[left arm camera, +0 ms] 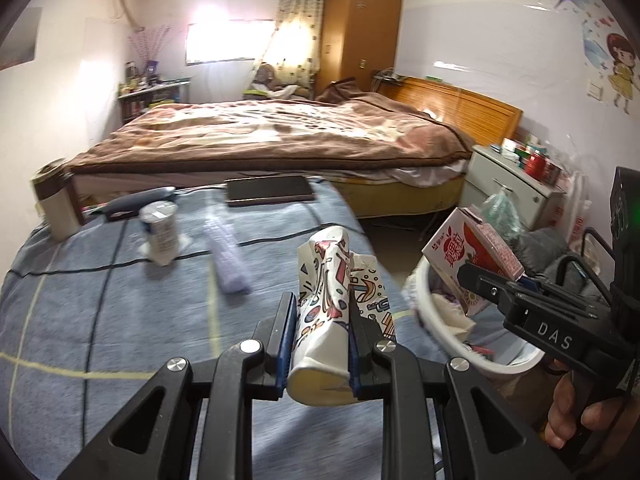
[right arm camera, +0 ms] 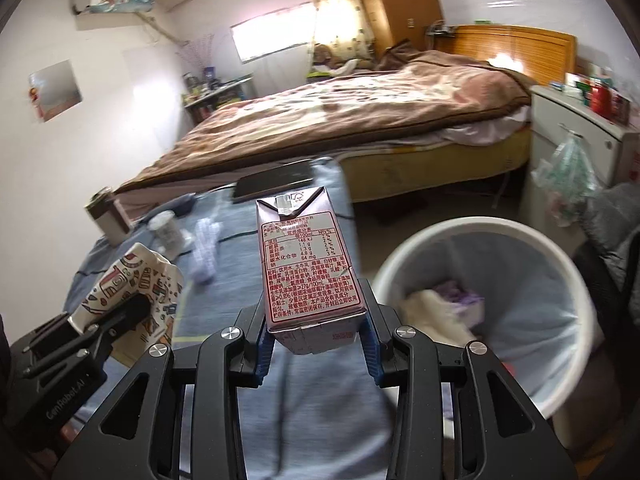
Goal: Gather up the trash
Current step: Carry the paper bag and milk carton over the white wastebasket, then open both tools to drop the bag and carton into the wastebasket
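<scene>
My left gripper [left arm camera: 322, 316] is shut on a crushed paper cup [left arm camera: 326, 312] with a colourful print, held over the blue-grey cloth of the table [left arm camera: 120, 320]. My right gripper [right arm camera: 316, 312] is shut on a dark red drink carton [right arm camera: 310, 272]. From the left wrist view that carton [left arm camera: 472, 252] hangs above the rim of the white trash bin [left arm camera: 440, 320]. In the right wrist view the bin [right arm camera: 540, 280] stands just right of the carton, with paper and a purple wrapper inside, and the cup [right arm camera: 136, 280] shows at the lower left.
On the table lie a white yoghurt cup [left arm camera: 160, 232], a clear plastic wrapper [left arm camera: 226, 256], a dark tablet [left arm camera: 270, 190], a dark mouse-like object [left arm camera: 136, 200] and a beige flask [left arm camera: 52, 200]. A bed [left arm camera: 280, 136] stands behind; a white nightstand [left arm camera: 508, 188] with a hanging bag at right.
</scene>
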A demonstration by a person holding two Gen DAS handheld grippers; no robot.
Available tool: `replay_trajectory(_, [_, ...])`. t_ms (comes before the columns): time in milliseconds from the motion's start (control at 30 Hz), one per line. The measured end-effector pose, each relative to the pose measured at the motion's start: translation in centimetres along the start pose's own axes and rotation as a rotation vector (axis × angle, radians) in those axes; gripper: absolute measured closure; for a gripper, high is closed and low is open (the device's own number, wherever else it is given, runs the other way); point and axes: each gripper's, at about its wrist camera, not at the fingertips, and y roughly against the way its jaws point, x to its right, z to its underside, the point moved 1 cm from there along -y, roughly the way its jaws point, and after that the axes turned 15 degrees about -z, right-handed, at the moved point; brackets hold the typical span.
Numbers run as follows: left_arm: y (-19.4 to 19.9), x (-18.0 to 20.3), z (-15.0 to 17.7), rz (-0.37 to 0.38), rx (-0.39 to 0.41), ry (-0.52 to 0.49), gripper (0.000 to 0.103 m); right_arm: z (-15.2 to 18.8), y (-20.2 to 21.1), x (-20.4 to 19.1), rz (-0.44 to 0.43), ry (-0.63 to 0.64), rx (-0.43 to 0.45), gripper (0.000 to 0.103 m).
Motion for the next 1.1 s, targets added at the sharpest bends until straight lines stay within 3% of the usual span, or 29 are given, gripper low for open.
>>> replay_trajectory(267, [-0.8,5.7,-1.1,0.078,0.004,-0.063,0.080,-0.1,2.0,4.2,0.084,-0.051,0.014,0.064])
replay_trajectory(567, [-2.5,11.1,-1.5,0.152,-0.042,-0.120,0.080,0.7,2.6,8.5,0.182,-0.129,-0.013,0.064])
replay_trajectory(1100, [-4.3,15.9,-0.7,0.165,-0.102,-0.168,0.079,1.5,2.5,11.9,0.270,-0.152,-0.082,0.063])
